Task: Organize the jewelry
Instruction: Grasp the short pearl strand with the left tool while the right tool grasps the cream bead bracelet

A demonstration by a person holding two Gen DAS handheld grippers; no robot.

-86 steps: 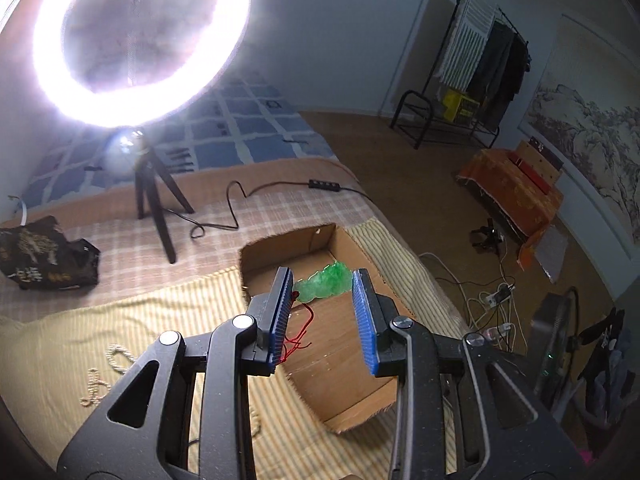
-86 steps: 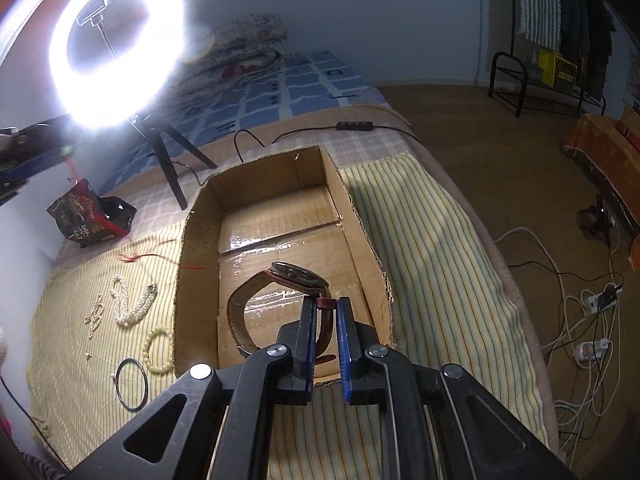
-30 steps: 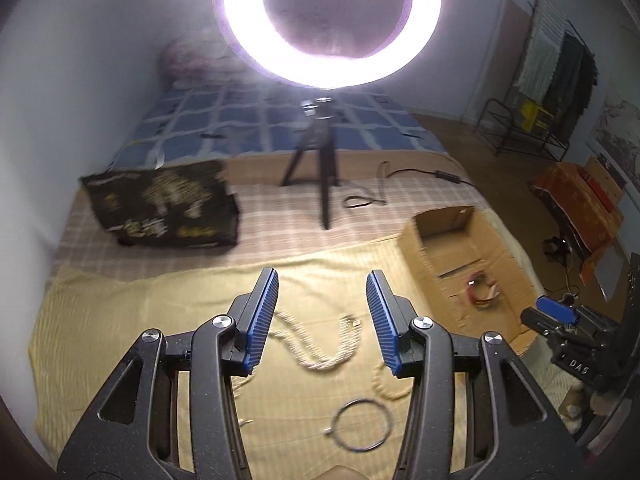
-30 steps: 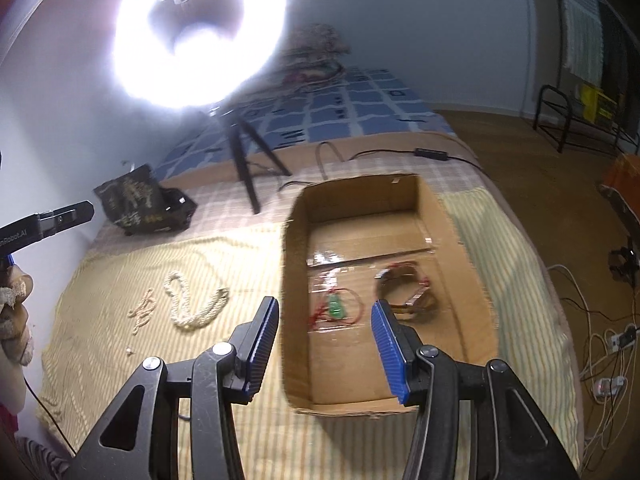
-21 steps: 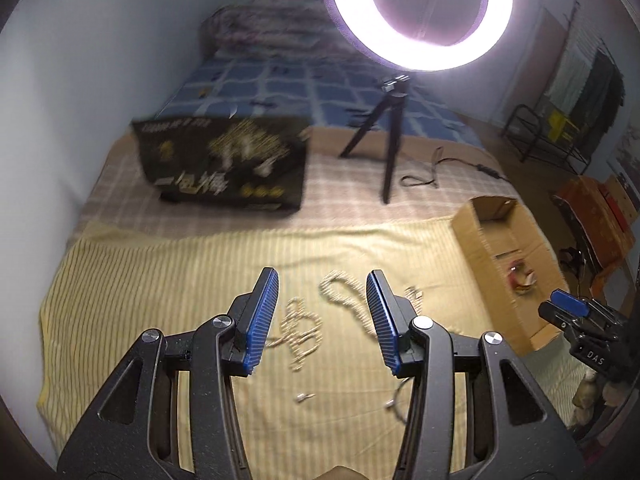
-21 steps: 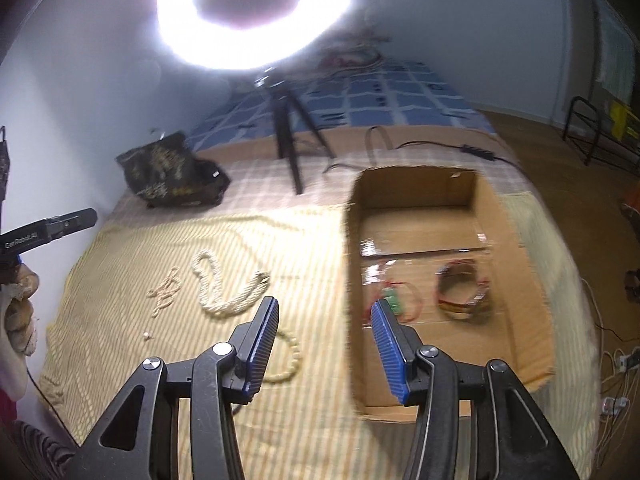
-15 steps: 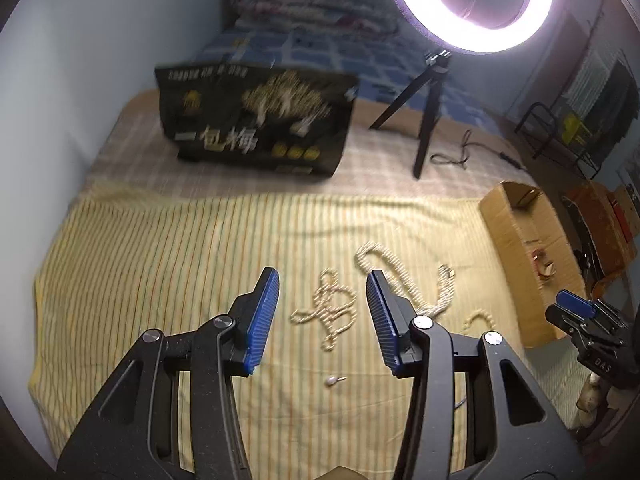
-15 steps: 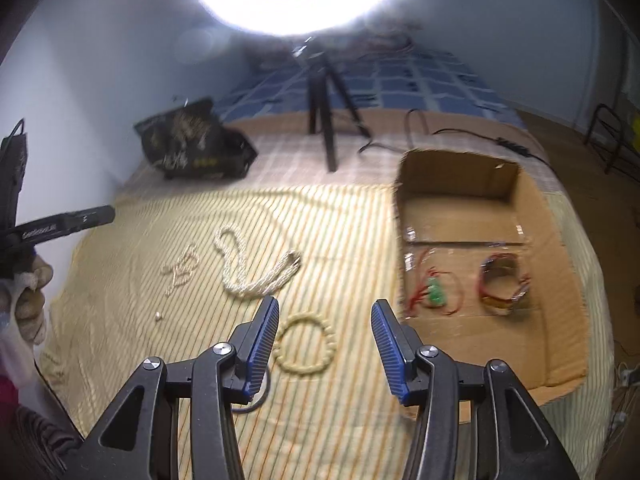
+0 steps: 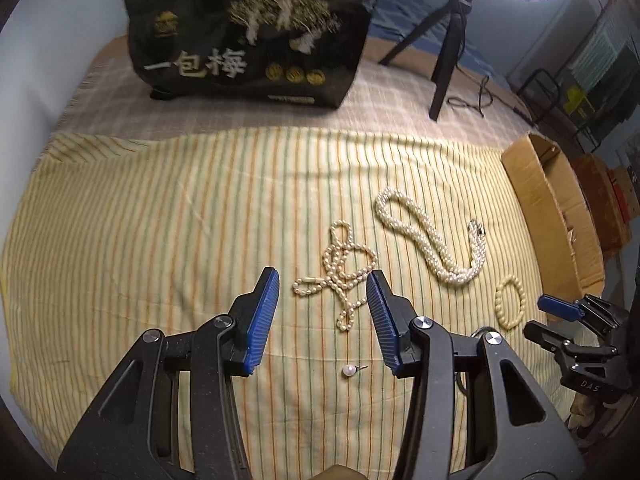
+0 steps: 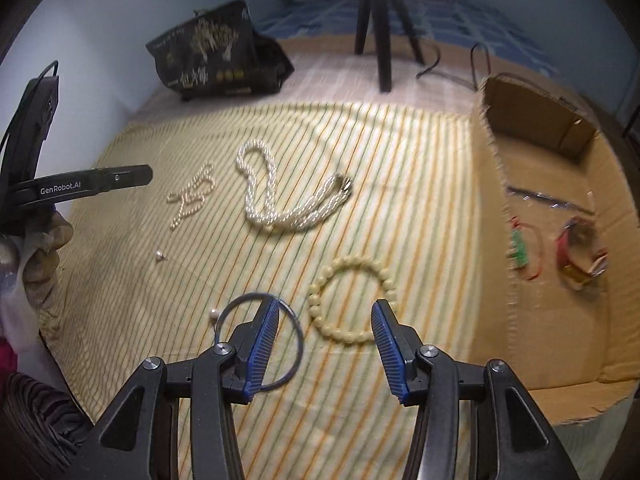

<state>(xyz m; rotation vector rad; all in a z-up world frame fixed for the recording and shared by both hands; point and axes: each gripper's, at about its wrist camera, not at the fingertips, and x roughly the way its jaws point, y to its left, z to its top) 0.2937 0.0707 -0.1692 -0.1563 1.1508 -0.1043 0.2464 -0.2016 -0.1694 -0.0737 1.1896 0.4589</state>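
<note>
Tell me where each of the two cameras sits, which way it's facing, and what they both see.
Left wrist: sits on the left gripper, looks down over the striped cloth at the thin pearl strand; its open fingers show, with the right gripper at the right edge.
Right wrist: sits on the right gripper, looks down at the bead bracelet beside the cardboard box; its open fingers show, the left gripper at the left edge.
Shared: the thick pearl necklace, the black bag, strand, bracelet, box.
</note>
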